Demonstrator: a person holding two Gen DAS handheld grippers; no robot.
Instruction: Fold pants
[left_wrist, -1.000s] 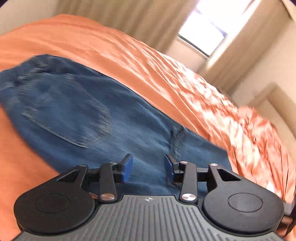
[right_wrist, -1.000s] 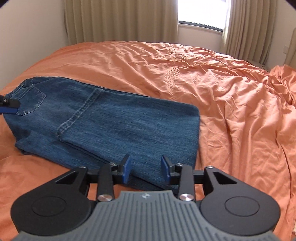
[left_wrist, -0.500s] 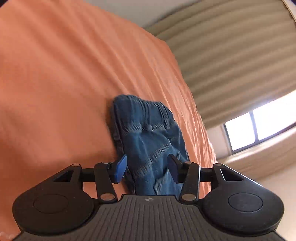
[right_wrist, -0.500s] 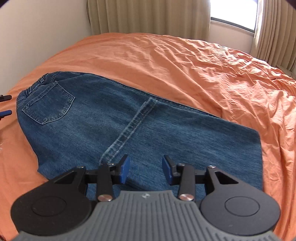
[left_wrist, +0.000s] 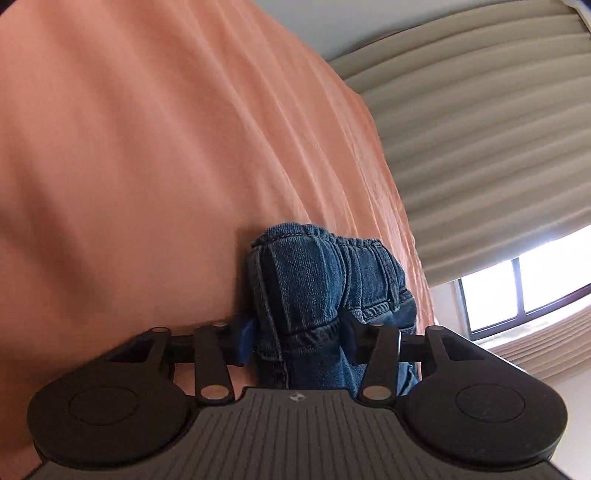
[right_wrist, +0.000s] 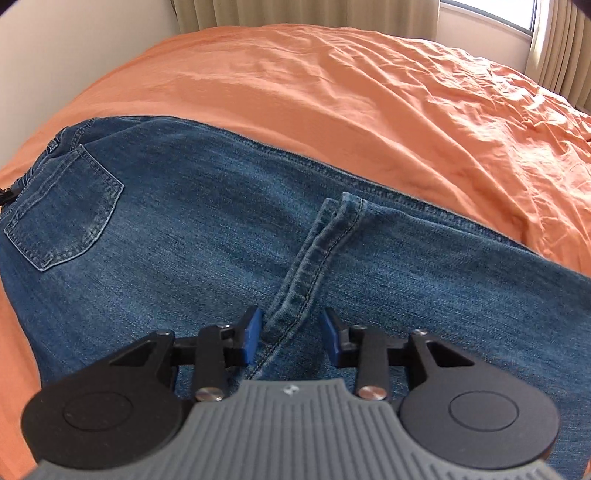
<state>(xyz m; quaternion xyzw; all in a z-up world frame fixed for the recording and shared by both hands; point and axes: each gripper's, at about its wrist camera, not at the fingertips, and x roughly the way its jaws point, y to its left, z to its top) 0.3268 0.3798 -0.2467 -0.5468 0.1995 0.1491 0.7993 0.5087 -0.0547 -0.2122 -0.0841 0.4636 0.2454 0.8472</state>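
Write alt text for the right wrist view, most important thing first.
The right hand-held gripper, jaws apart, straddles a stitched hem on blue jeans spread over an orange bedspread. A back pocket shows at the left; beige curtains hang behind the bed.

A bedroom in a home. A wide bed (right_wrist: 332, 92) fills most of both views, covered by a rumpled orange sheet. Beige pleated curtains (left_wrist: 480, 129) hang full length along the far side, next to a bright window (left_wrist: 535, 284) with a dark frame that lets in daylight. A plain pale wall (right_wrist: 74, 48) meets the bed at its left side. Blue jeans (right_wrist: 184, 229) lie spread on the sheet, the sort of laundry one sorts on a bed at home.
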